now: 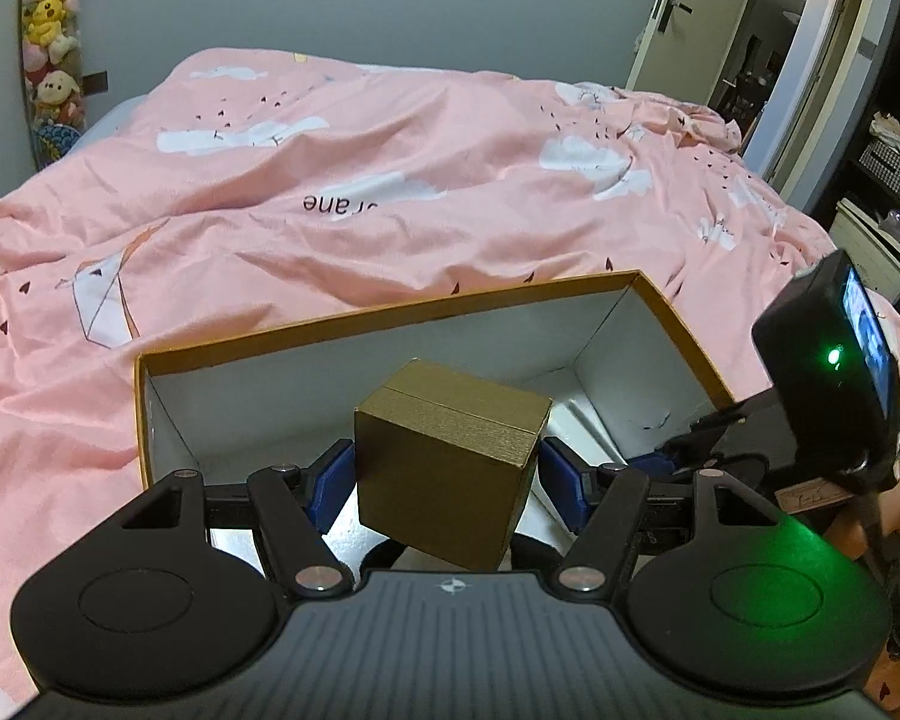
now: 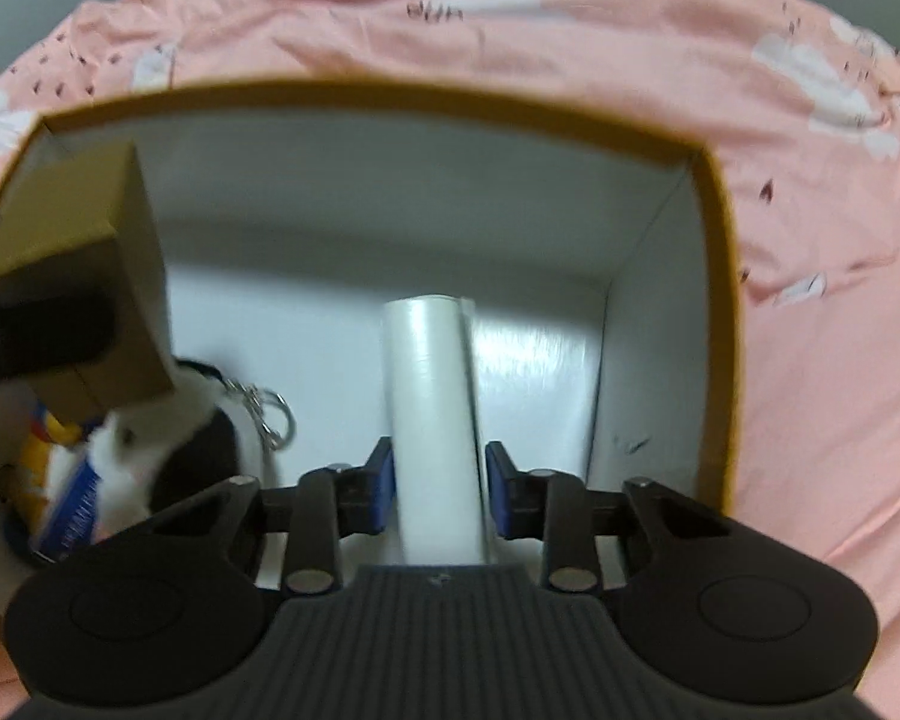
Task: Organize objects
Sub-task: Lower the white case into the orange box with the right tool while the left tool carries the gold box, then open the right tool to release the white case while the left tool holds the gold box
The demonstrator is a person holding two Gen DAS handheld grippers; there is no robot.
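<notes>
An open cardboard box [image 1: 384,318] with white inner walls lies on the pink bed; its rim [image 2: 714,276] also shows in the right wrist view. My left gripper [image 1: 447,471] is shut on a gold-brown small box [image 1: 450,456] and holds it over the open box; it shows at the left of the right wrist view [image 2: 84,240]. My right gripper [image 2: 438,483] is inside the open box, its blue pads around a white roll [image 2: 432,414]; a small gap shows at the right pad. A black-and-white plush keychain [image 2: 168,438] and a blue-yellow item [image 2: 60,480] lie in the box's left part.
The pink quilt [image 1: 390,180] covers the bed around the box. A column of plush toys [image 1: 51,42] hangs on the wall at the far left. A door [image 1: 678,12] and shelves [image 1: 894,168] stand at the right.
</notes>
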